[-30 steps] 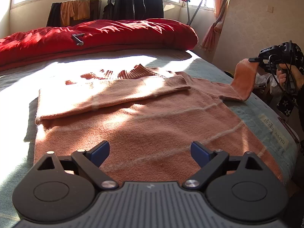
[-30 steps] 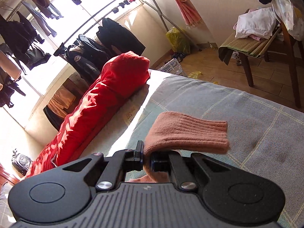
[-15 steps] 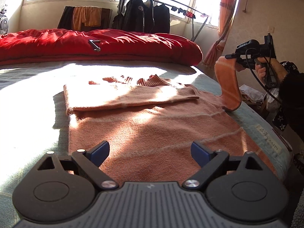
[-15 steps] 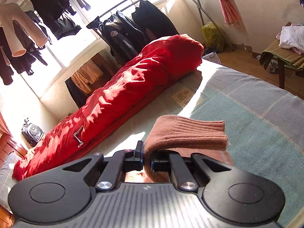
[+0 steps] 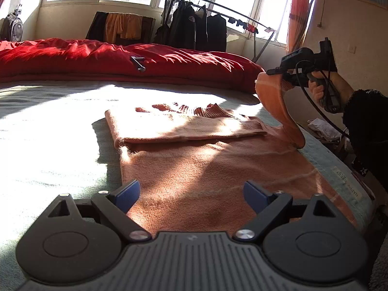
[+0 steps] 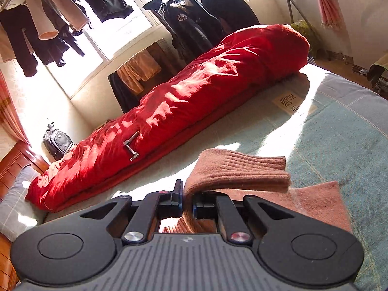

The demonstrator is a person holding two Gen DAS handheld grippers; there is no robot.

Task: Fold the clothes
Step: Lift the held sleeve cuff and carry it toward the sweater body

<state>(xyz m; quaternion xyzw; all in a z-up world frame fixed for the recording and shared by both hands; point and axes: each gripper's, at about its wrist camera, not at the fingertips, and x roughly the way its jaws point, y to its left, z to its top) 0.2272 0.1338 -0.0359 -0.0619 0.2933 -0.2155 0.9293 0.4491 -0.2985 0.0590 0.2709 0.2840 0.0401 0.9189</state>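
Salmon knit sleeve (image 6: pixel 232 172) pinched in right claw (image 6: pixel 187 202).

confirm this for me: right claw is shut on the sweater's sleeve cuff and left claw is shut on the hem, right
Not quite. The left claw is open above the sweater, gripping nothing, as the left wrist view shows. The right claw is indeed shut on the sleeve cuff.

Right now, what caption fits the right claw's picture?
Right claw pinching a sweater sleeve above the bed.
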